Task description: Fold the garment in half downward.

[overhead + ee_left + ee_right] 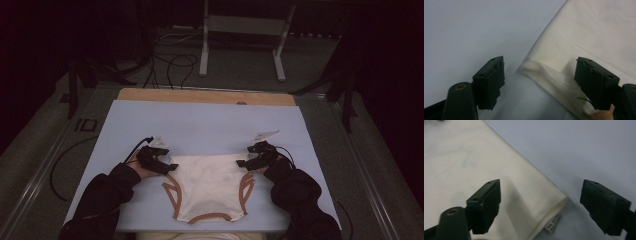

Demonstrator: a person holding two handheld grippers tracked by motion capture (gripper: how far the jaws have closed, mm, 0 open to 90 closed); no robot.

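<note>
You're lining up both corners of the cream cotton garment with tan trim (207, 186): left gripper (541, 82) and right gripper (541, 207) straddle them, jaws wide, nothing pinched. Next, close on both.

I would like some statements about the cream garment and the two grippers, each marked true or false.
1. The cream garment lies flat on the blue board. True.
2. Its trim is green. False: brown.
3. The left gripper has its fingers apart around a garment corner. True.
4. The right gripper is clamped shut on the cloth. False: its fingers stand apart.
5. A small label shows at the corner near the right gripper. True.
</note>
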